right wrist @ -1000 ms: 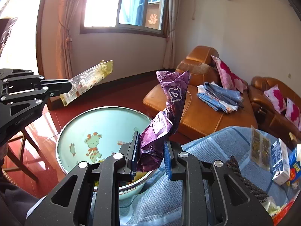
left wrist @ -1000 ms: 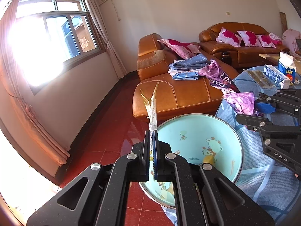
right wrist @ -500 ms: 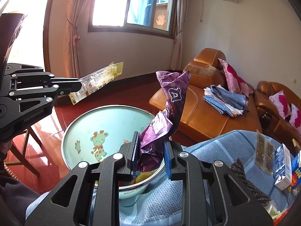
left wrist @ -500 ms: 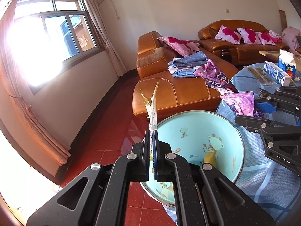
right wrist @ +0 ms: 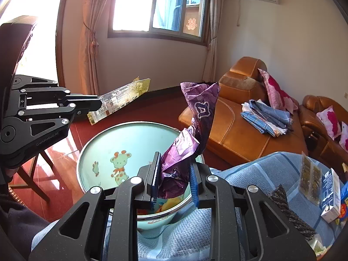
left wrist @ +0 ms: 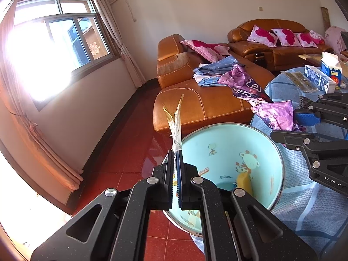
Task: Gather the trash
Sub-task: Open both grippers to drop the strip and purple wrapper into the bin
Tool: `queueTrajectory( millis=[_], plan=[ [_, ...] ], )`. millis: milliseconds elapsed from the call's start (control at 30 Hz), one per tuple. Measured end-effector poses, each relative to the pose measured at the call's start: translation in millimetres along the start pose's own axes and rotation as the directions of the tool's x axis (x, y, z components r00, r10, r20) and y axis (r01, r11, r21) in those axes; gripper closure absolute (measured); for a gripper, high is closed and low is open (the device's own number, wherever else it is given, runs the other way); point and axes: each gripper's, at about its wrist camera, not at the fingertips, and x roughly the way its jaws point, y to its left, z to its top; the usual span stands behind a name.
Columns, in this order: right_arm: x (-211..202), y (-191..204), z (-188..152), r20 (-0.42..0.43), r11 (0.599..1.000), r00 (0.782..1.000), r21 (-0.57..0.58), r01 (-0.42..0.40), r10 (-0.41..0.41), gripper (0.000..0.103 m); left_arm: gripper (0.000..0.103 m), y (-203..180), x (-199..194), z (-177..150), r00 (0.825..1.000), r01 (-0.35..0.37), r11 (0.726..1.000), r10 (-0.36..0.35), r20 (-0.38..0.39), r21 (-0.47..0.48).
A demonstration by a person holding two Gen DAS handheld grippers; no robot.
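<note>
**Both grippers hold wrappers over the bin**

The left gripper [left wrist: 176,158] has its jaws pressed tight on a flat clear-and-gold wrapper [left wrist: 175,121], which sticks straight out ahead of the fingertips. The right gripper [right wrist: 174,174] has its jaws narrowed on a crumpled purple wrapper [right wrist: 191,134]; the foil bulges between the pads and rises above them.

Below and just ahead of both sets of jaws sits the pale blue bin [right wrist: 130,139] with a giraffe print, its rim touching the blue tablecloth [right wrist: 271,174]. Something yellow lies at its bottom, probably earlier trash, though it is half hidden.

To the right of the right jaws, on the cloth, lie a dark scrap [right wrist: 289,211], a clear packet [right wrist: 310,178] and a carton [right wrist: 331,193]. Beyond the jaws stands an orange sofa [right wrist: 235,128].
</note>
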Motion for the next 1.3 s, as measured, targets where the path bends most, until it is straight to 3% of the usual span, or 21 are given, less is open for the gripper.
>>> queueTrajectory(
  millis=[300, 1033, 1200, 1267, 1300],
  plan=[
    [2.4, 1.7, -0.4, -0.009, 1.0, 1.0, -0.001, 0.005, -0.005, 0.078, 0.101, 1.7, 0.4, -1.3, 1.0, -0.026, 1.0, 0.026, 0.0, 0.002],
    [3.6, 3.5, -1.0, -0.011, 1.0, 1.0, -0.016, 0.001, -0.001, 0.077, 0.1, -1.8, 0.7, -4.5, 1.0, 0.002, 1.0, -0.002, -0.003, 0.002],
    [2.5, 5.5, -1.7, -0.009, 0.999, 1.0, -0.033, -0.008, 0.007, 0.074, 0.092, -5.8, 1.2, -5.2, 0.999, 0.033, 0.999, -0.033, -0.001, 0.004],
    [2.9, 4.7, -2.0, -0.012, 0.999, 1.0, -0.035, -0.006, 0.006, 0.072, 0.077, -7.3, 0.9, -6.2, 0.999, 0.035, 0.999, -0.035, 0.0, -0.003],
    [2.6, 4.0, -2.2, -0.011, 0.999, 1.0, -0.033, -0.003, 0.003, 0.067, 0.076, -6.9, 2.2, -6.2, 0.999, 0.039, 0.999, -0.039, -0.002, -0.004]
  ],
)
